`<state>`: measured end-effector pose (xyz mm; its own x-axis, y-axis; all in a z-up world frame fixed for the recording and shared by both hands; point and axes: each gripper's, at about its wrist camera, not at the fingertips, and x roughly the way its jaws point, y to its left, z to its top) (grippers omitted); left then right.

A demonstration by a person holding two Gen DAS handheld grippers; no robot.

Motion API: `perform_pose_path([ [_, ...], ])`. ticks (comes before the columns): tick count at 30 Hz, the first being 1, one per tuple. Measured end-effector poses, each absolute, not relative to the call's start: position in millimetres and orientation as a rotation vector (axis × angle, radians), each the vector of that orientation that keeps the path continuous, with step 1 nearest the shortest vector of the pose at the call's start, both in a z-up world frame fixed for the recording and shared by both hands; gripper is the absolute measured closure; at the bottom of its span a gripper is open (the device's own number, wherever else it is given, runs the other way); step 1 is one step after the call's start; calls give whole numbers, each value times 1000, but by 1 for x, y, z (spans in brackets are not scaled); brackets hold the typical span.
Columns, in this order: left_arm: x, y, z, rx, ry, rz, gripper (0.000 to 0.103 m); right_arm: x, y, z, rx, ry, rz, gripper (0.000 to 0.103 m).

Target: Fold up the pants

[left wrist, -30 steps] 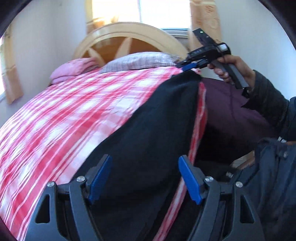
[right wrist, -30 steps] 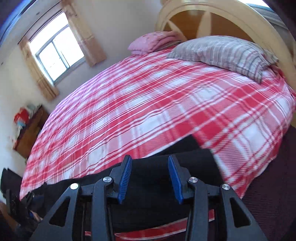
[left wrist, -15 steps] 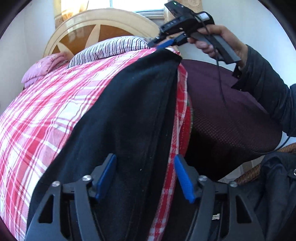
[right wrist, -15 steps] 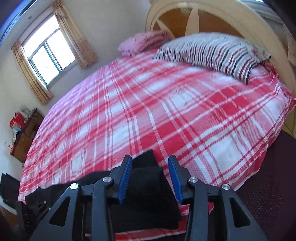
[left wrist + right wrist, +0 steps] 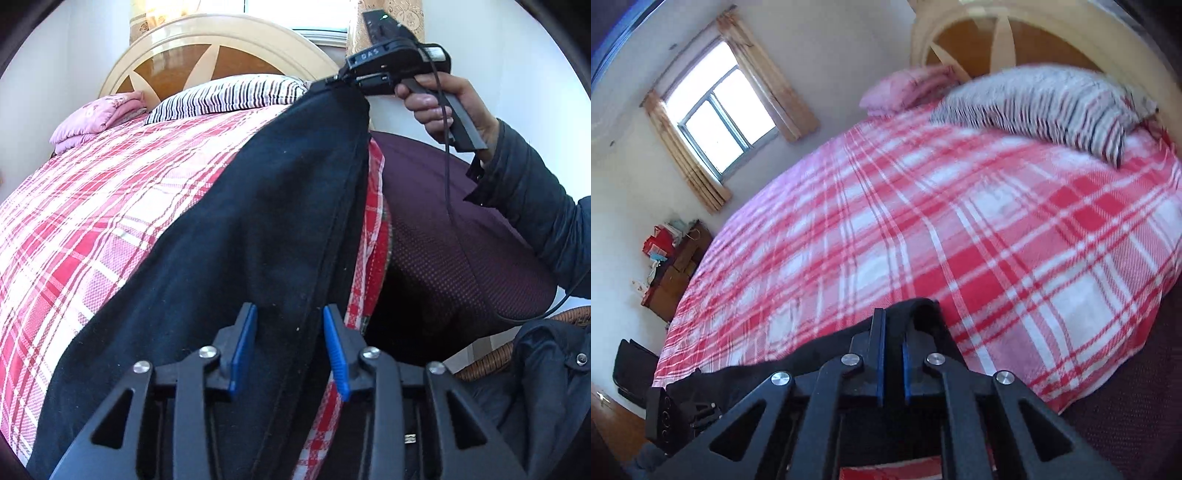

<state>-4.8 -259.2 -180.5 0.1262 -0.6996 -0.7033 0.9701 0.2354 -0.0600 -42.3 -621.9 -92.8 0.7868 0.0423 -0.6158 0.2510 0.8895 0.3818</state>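
Black pants (image 5: 266,221) lie lengthwise along the right edge of a red-and-white plaid bed (image 5: 92,221). My left gripper (image 5: 289,310) hovers low over the near end, its jaws closing with the side seam between the blue pads (image 5: 242,343); the pads do not press the cloth. At the far end a hand holds my right gripper (image 5: 332,79), shut on the pants' corner and lifting it slightly. In the right wrist view the right gripper (image 5: 891,325) pinches black fabric (image 5: 812,358) bunched between its pads.
A striped pillow (image 5: 229,94) and a folded pink blanket (image 5: 96,118) lie by the wooden headboard (image 5: 207,48). Dark maroon fabric (image 5: 443,240) covers the bed's side on the right, and a wicker chair (image 5: 491,358) stands near. A cluttered dresser (image 5: 672,266) stands by the window wall.
The right gripper went from open around the pants' far corner to shut on it. The left gripper came closer over the near end and its jaws narrowed.
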Motion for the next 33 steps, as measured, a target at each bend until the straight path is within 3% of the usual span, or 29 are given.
perform_pose_path([
  [5,-4,-257,-183,443,715,-1290,63,-25,-633,-120,450,734,-217,94],
  [8,-4,-253,-181,427,717,-1288,63,-25,-640,-131,408,761,-295,68],
  [9,-5,-251,-180,424,715,-1284,63,-28,-640,-126,390,754,-318,66],
  [17,-1,-217,-164,355,658,-1216,63,-65,-599,-75,368,670,-241,65],
  [25,0,-219,-176,364,719,-1214,63,-40,-460,-137,67,941,145,65],
  [28,0,-223,-183,375,731,-1205,50,-43,-431,-148,-85,930,129,65],
  [33,-6,-223,-185,404,709,-1200,50,-51,-425,-146,-181,938,122,65],
])
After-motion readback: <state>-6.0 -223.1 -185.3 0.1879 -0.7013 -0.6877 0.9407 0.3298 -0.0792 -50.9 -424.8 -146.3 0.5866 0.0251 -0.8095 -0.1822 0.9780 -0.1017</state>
